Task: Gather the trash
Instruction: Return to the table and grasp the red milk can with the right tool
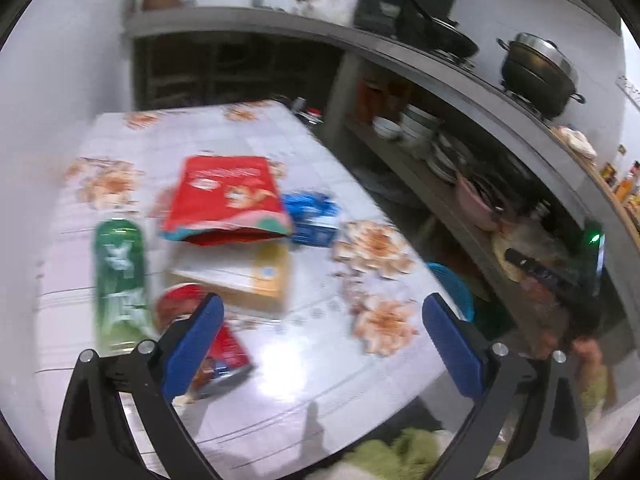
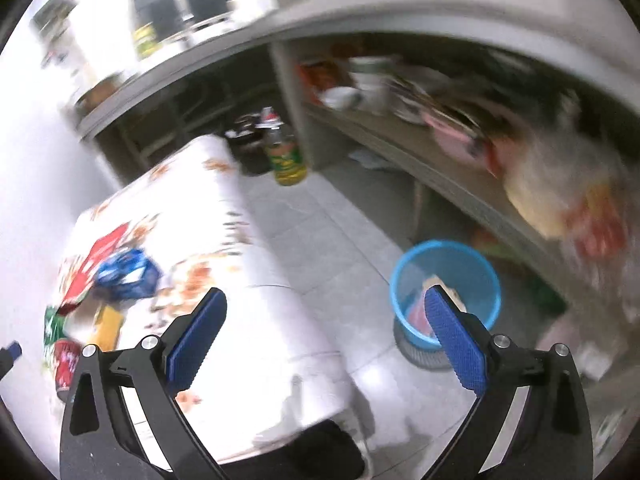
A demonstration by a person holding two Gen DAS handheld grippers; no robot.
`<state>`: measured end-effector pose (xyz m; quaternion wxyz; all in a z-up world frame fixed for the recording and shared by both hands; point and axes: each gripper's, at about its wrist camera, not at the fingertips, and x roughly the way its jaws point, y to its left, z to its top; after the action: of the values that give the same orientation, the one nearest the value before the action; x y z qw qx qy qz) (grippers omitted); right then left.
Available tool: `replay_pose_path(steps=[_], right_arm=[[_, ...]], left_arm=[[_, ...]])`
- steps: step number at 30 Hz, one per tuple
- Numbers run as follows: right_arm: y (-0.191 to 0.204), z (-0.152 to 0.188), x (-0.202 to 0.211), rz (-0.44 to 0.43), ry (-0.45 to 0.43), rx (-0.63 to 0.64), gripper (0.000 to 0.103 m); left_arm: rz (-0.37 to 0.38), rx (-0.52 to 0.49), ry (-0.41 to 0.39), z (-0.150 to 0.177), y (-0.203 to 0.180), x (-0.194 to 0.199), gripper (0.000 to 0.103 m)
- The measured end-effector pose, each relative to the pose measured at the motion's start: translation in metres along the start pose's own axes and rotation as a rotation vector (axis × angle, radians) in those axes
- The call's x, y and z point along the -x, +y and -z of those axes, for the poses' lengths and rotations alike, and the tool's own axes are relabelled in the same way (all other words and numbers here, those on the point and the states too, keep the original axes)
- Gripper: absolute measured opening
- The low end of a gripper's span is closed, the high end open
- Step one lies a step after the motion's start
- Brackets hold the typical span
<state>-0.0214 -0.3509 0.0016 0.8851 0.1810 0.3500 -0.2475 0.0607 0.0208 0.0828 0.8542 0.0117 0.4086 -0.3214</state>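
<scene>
Trash lies on the floral-cloth table (image 1: pixel 304 372): a red pouch (image 1: pixel 224 200), a blue packet (image 1: pixel 312 216), a green can (image 1: pixel 118 280) on its side, a yellow-and-white box (image 1: pixel 248 276) and a red can (image 1: pixel 224 352) partly behind my left finger. My left gripper (image 1: pixel 323 308) hovers over the table's near part, open and empty. In the right wrist view a blue bin (image 2: pixel 444 280) stands on the floor tiles beside the table (image 2: pixel 260 300), with some scraps inside. My right gripper (image 2: pixel 326 296) hangs open and empty above the table's corner and the floor.
A long concrete counter with a lower shelf of bowls (image 1: pixel 416 128) runs along the right; a black pot (image 1: pixel 540 72) sits on top. A green bottle (image 2: pixel 286 156) stands on the floor past the table's far end. A hand (image 1: pixel 588 352) shows at the right edge.
</scene>
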Motion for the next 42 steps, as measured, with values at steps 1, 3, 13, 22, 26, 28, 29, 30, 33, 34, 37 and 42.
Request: replay_pose_path(steps=[1, 3, 13, 22, 26, 28, 29, 30, 33, 34, 37, 42], right_arm=[[0.015, -0.003, 0.002, -0.012, -0.004, 0.047, 0.095], [0.041, -0.006, 0.007, -0.039, -0.005, 0.129, 0.095], [0.124, -0.002, 0.034, -0.327, -0.036, 0.294, 0.095], [0.185, 0.013, 0.016, -0.629, 0.189, 0.271, 0.095], [0.225, 0.042, -0.023, -0.768, 0.422, 0.288, 0.093], [0.239, 0.055, -0.042, -0.783, 0.521, 0.283, 0.091], [0.248, 0.061, -0.053, -0.799, 0.569, 0.273, 0.09], [0.254, 0.065, -0.062, -0.808, 0.604, 0.261, 0.09], [0.271, 0.071, -0.079, -0.826, 0.658, 0.245, 0.09], [0.277, 0.071, -0.086, -0.827, 0.67, 0.241, 0.09], [0.294, 0.072, -0.099, -0.816, 0.693, 0.255, 0.09], [0.324, 0.079, -0.112, -0.778, 0.726, 0.334, 0.085]], left_arm=[[-0.008, 0.003, -0.012, 0.001, 0.005, 0.004, 0.097], [-0.032, 0.023, -0.043, 0.004, 0.015, 0.01, 0.097], [-0.027, 0.116, -0.183, 0.019, 0.066, 0.047, 0.097], [-0.146, 0.094, -0.175, 0.037, 0.1, 0.048, 0.097], [-0.133, 0.142, -0.133, 0.05, 0.115, 0.037, 0.097], [-0.115, 0.144, -0.115, 0.056, 0.118, 0.032, 0.094], [-0.097, 0.14, -0.112, 0.06, 0.118, 0.032, 0.092], [-0.081, 0.137, -0.11, 0.062, 0.118, 0.031, 0.092], [-0.018, 0.14, -0.102, 0.069, 0.115, 0.028, 0.086], [0.001, 0.144, -0.096, 0.069, 0.114, 0.027, 0.083], [0.033, 0.159, -0.085, 0.073, 0.112, 0.023, 0.074], [0.052, 0.161, -0.074, 0.073, 0.109, 0.021, 0.063]])
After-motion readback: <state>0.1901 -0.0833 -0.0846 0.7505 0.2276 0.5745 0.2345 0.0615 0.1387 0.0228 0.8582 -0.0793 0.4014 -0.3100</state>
